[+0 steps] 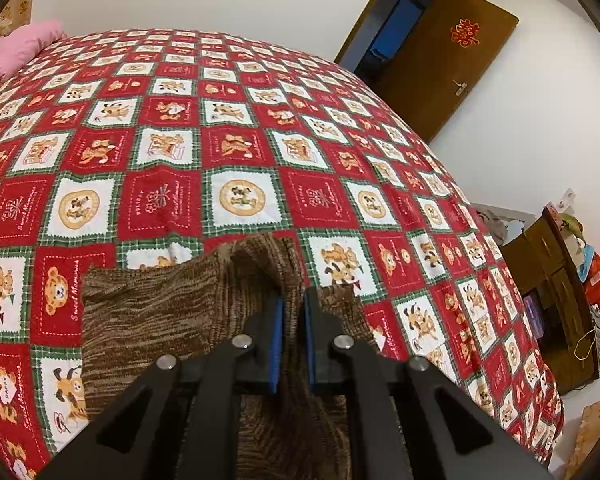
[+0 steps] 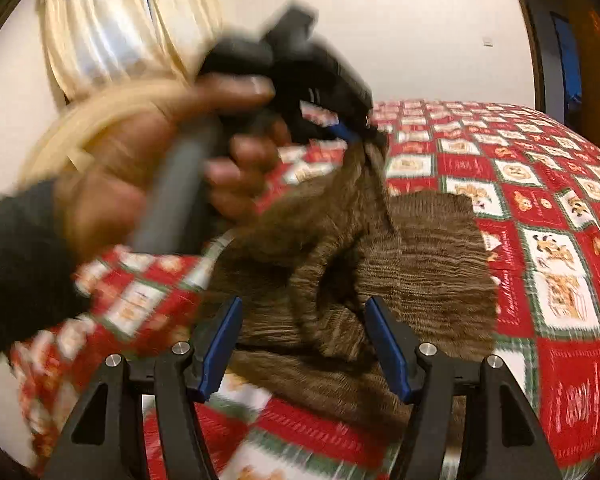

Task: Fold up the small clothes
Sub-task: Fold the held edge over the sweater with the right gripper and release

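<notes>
- Brown knitted garment [image 1: 148,312]: lies on the red, white and green patchwork bedspread [image 1: 236,152], near the edge closest to both cameras; ribbed, striped texture in 2 brown tones.
- 1 portion of garment raised off the bedspread as a peaked fold; remainder flat or loosely bunched underneath.
- Left gripper [image 1: 292,316]: blue-padded fingers nearly closed, clamped on the raised fold of the garment; fabric visible between the 2 pads and running down toward the camera.
- Same left gripper [image 2: 354,134] in the right wrist view: blurred, fingertips pinching the top of the lifted fabric, which hangs from that point down to the bed.
- Left hand [image 2: 148,160]: wrapped around the grey handle of the left gripper; dark sleeve at the wrist; strongly blurred.
- Right gripper [image 2: 302,312]: fingers spread wide, holding nothing; positioned just above the bunched near part of the garment, 1 finger on each side of a rounded fold. Contact with fabric: cannot tell.
- Surroundings: pink pillow [image 1: 16,48] at far left corner of bed; brown door [image 1: 444,60] with red emblem, open; wooden cabinet [image 1: 556,300] beside the bed; cream curtain [image 2: 112,28] on the wall.
</notes>
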`<state>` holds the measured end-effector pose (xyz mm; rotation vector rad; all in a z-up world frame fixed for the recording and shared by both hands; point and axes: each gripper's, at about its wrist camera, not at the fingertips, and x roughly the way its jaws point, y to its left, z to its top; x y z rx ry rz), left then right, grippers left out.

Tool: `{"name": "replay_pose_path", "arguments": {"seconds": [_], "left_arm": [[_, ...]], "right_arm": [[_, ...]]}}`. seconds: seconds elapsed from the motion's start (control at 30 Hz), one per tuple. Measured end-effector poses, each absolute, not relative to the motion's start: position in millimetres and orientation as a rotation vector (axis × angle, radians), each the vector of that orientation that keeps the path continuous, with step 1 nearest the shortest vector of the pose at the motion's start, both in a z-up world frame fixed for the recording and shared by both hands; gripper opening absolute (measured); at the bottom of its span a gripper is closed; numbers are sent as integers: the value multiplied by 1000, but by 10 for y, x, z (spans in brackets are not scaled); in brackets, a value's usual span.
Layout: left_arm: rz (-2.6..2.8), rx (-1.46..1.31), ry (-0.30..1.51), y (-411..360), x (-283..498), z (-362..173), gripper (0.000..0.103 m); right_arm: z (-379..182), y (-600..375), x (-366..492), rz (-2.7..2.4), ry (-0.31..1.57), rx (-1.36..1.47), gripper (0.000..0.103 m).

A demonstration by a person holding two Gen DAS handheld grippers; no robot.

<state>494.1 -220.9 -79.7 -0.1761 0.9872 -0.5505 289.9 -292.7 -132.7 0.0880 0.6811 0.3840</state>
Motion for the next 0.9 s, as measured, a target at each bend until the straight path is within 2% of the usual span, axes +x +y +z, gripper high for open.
{"name": "replay_pose_path", "arguments": {"seconds": [0.07, 0.1, 0.37, 0.9], "left_arm": [[-554, -186, 987, -2195, 4941, -789, 10], [-556, -190, 987, -2192, 4941, -779, 10], [-624, -202, 959, -2383, 4937, -705, 10], [-691, -109, 1012, -3014, 4791, -1076, 12]], "right_arm": [[-1495, -2951, 3112, 371, 781, 101, 25], [-1524, -3003, 3157, 364, 806, 130, 3], [-1245, -3546, 2833, 457, 797, 327, 3], [-1527, -4062, 2734, 323, 925, 473, 3]]}}
